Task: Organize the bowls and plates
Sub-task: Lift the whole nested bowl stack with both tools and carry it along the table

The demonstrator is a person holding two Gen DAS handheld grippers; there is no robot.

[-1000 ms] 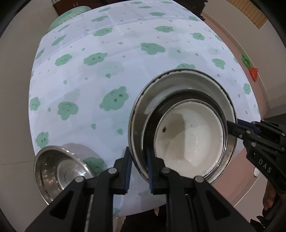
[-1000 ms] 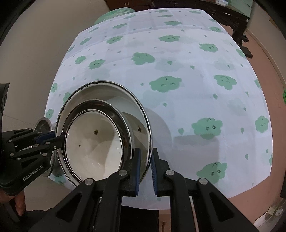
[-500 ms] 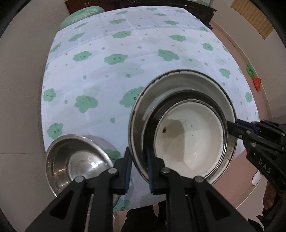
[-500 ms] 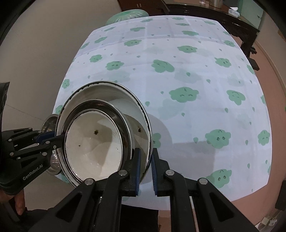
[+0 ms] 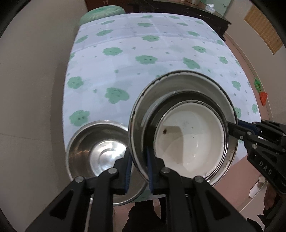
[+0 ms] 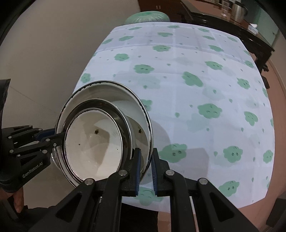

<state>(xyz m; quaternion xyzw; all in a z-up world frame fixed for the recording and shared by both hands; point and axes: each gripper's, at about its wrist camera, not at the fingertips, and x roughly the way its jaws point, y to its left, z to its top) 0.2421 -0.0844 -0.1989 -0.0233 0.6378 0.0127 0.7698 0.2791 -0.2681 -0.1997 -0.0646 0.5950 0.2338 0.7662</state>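
Writing: "DAS" in pale letters on the body of the right gripper [image 5: 232, 129] as the left wrist view shows it; "GenRobot.AI" on the body of the left gripper [image 6: 56, 136] as the right wrist view shows it.
Left gripper: its own camera shows its blue-padded fingers clenched on the near rim of the large enamel bowl [image 5: 143, 110], at about 7 o'clock on that bowl. In the right wrist view it reaches in from 9 o'clock, its tips at the stack's left rim.
Right gripper: clamped on the opposite rim of the same large enamel bowl, entering the left wrist view from 3 o'clock. In its own view the rim passes between its blue pads at about 5 o'clock on the bowl.
Stack: the large enamel bowl, dark-rimmed, holds a steel bowl [image 5: 180, 96]; a small white bowl [image 5: 189, 141] with dark specks sits innermost. The stack is tilted toward the cameras and is held over the near edge of the table.
Steel bowl on table [image 5: 93, 151]: at 8 o'clock in the left wrist view, upright on the tablecloth [image 5: 152, 53] at the table's near edge, just beside the held stack.
Tablecloth: pale with green cloud-like prints.
Beyond the table: a green stool [image 6: 146, 17] at 12 o'clock and dark furniture [image 6: 232, 23] at 1 o'clock.
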